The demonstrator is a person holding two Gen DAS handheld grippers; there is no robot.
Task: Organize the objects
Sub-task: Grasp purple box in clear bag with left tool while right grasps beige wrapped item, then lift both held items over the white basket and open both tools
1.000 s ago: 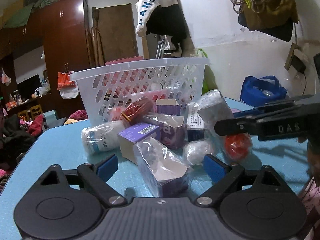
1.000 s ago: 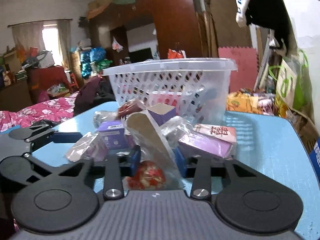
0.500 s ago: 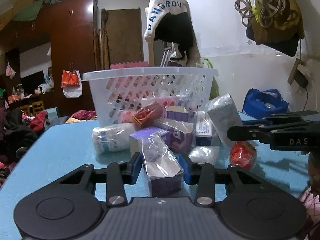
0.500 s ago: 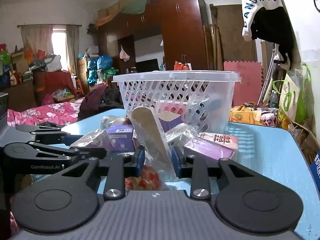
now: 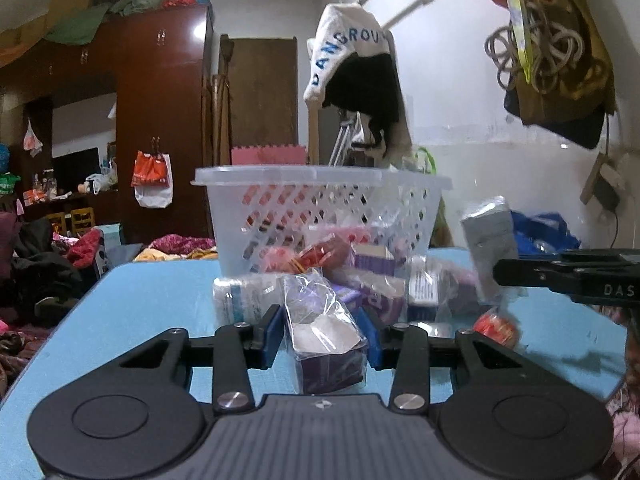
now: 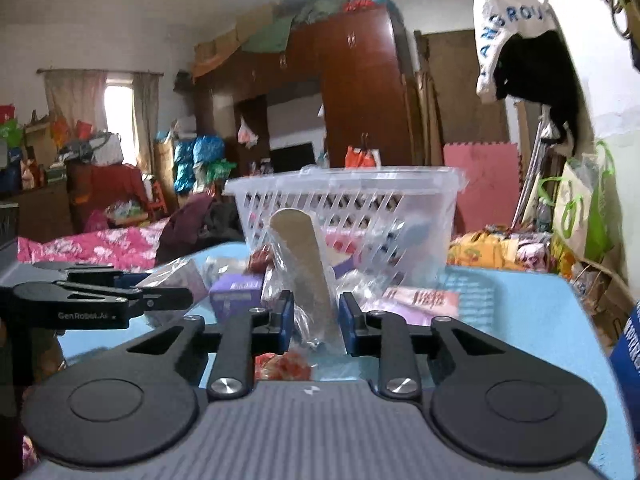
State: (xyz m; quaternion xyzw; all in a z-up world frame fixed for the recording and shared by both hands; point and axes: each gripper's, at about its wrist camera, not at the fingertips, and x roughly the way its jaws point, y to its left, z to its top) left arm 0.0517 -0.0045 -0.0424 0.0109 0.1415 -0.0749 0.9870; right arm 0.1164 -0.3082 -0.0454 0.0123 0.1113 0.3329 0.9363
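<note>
- Blue pads of the left tool (image 5: 323, 334) are clenched on a purple carton wrapped in clear plastic film (image 5: 326, 340); it sits between them, at the near edge of the pile.
- Grey, film-wrapped flat box (image 6: 306, 276) stands nearly upright in the right tool (image 6: 316, 326), whose blue pads press it from both sides; in the left wrist view this box (image 5: 488, 240) is raised above the pile.
- White plastic lattice basket (image 5: 320, 216) stands on the light blue tabletop (image 5: 140, 300) just behind the pile, with some packets visible through its wall.
- Loose items lie in front of the basket: a white roll with blue print (image 5: 244, 300), small purple boxes (image 6: 236, 290), and a red crinkled packet (image 5: 496, 326) beneath the right tool.
- Pink printed flat pack (image 6: 420, 300) lies on the right of the pile.
</note>
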